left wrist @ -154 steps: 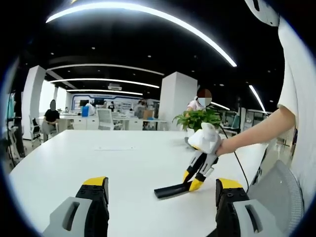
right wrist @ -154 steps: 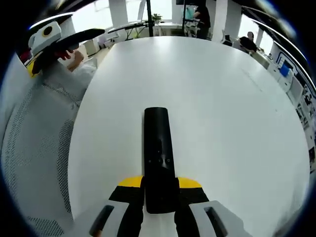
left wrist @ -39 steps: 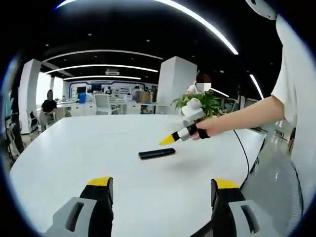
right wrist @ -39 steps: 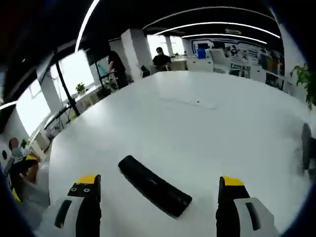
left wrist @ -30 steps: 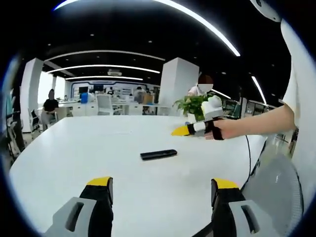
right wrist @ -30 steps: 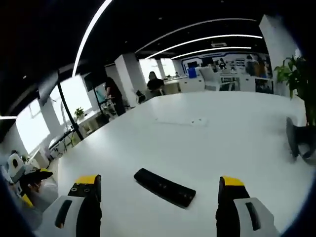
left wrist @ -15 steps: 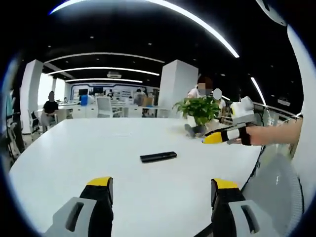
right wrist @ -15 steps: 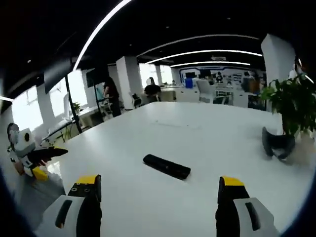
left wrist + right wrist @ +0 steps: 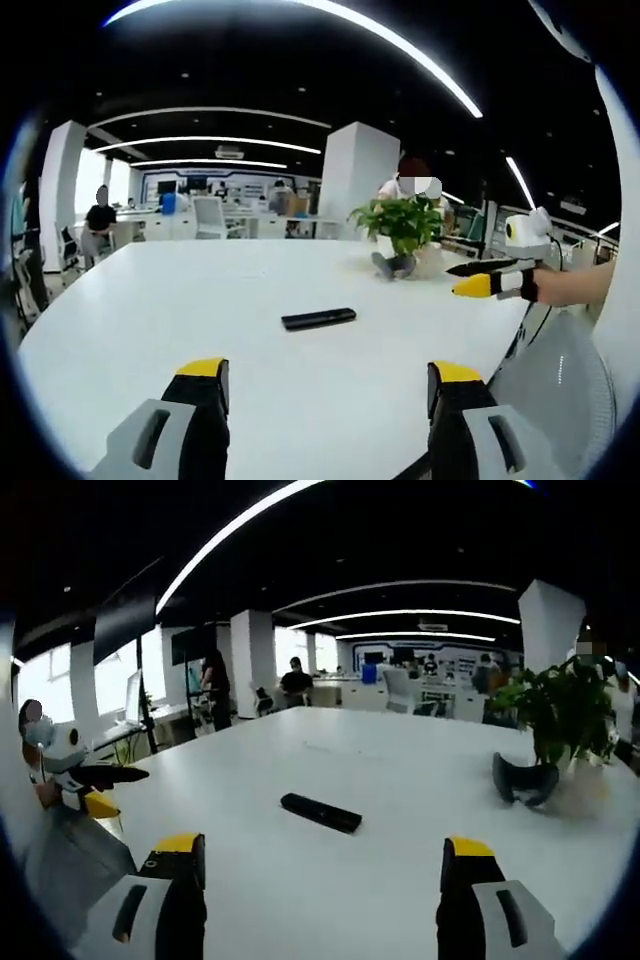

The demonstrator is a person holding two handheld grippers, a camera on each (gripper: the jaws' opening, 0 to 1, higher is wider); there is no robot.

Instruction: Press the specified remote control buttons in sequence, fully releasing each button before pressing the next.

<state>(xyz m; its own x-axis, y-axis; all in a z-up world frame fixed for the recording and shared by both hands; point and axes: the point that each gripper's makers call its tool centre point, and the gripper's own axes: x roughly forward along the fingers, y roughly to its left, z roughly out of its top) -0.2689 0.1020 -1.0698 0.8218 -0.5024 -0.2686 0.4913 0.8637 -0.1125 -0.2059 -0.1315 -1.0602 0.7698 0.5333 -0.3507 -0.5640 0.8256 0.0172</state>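
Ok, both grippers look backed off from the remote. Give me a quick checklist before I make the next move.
1. Remote in sight in both views, flat on the white table: ok.
2. Left gripper open, nothing between its jaws: ok.
3. Right gripper open, nothing between its jaws: ok.
4. Nothing pressing on the remote, both grippers well apart from it: ok.
5. Potted plant stands apart from the remote, not in the approach path: ok.
6. Which button comes next, and the buttons' state: cannot tell, the remote is too small to read.
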